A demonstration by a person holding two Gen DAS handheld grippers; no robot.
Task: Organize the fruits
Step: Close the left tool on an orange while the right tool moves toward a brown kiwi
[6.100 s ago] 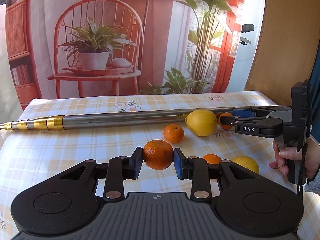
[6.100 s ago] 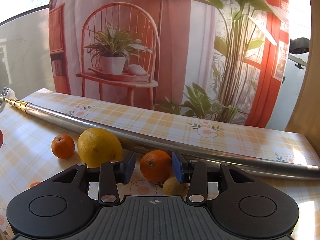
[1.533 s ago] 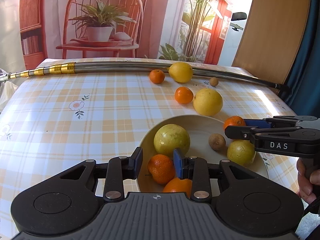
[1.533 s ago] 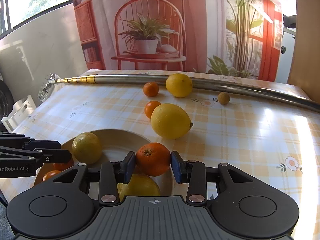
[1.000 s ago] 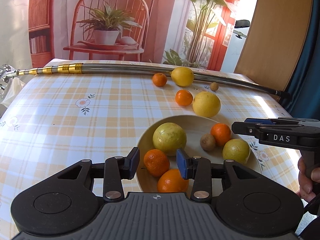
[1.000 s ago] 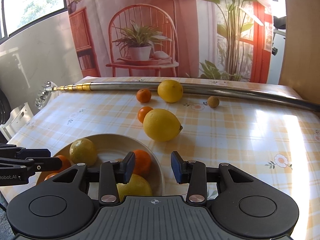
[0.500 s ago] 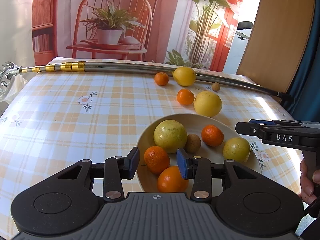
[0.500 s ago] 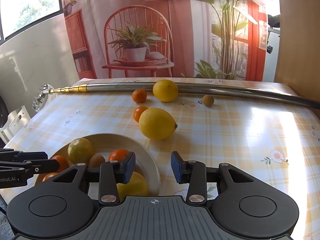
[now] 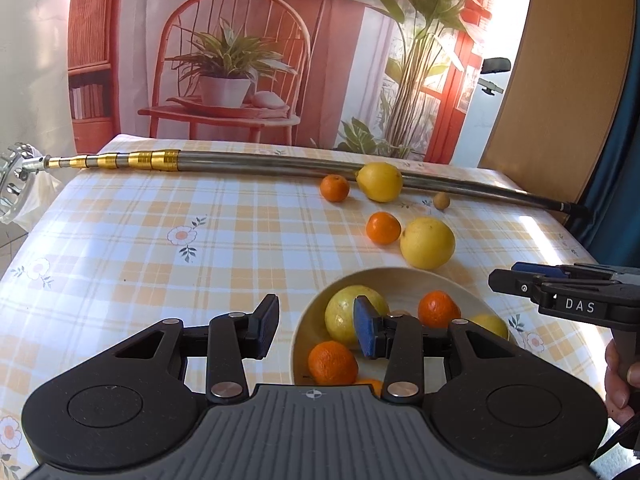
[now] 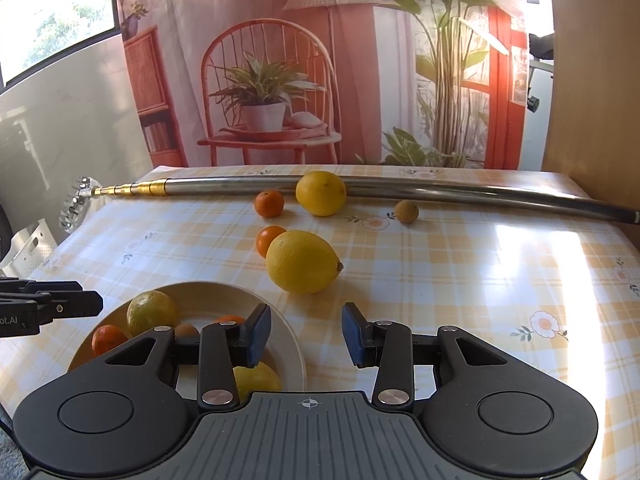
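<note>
- Backdrop (image 10: 320, 60) w/ printed red chair, potted plant; checked yellow tablecloth (image 9: 160, 240) w/ flower print on table.
- Far edge: long metal pole (image 10: 400, 190) w/ gold telescopic end at left, lying across the cloth.
- Left gripper (image 9: 316, 330): jaws apart, empty; right finger over bowl, left finger over bare cloth beside the rim.
- Bowl (image 9: 404, 276) near front edge: holds big yellow-green citrus (image 9: 340, 314), mandarin near rim (image 9: 332, 362), second mandarin (image 9: 438, 308), yellow fruit at right side (image 9: 490, 324); small brown fruit partly hidden behind finger.
- Loose on cloth beyond bowl: small mandarin (image 10: 269, 203) + lemon (image 10: 321, 193) touching the pole; another mandarin (image 10: 269, 239) just behind a large lemon (image 10: 302, 262); small brown fruit (image 10: 406, 211) further right, near pole.
- Right gripper (image 10: 306, 334): jaws apart, empty; left finger over bowl's right rim, right finger over bare cloth.
- Person's hand (image 9: 620, 376) on right gripper's handle, at right edge of left wrist view.
</note>
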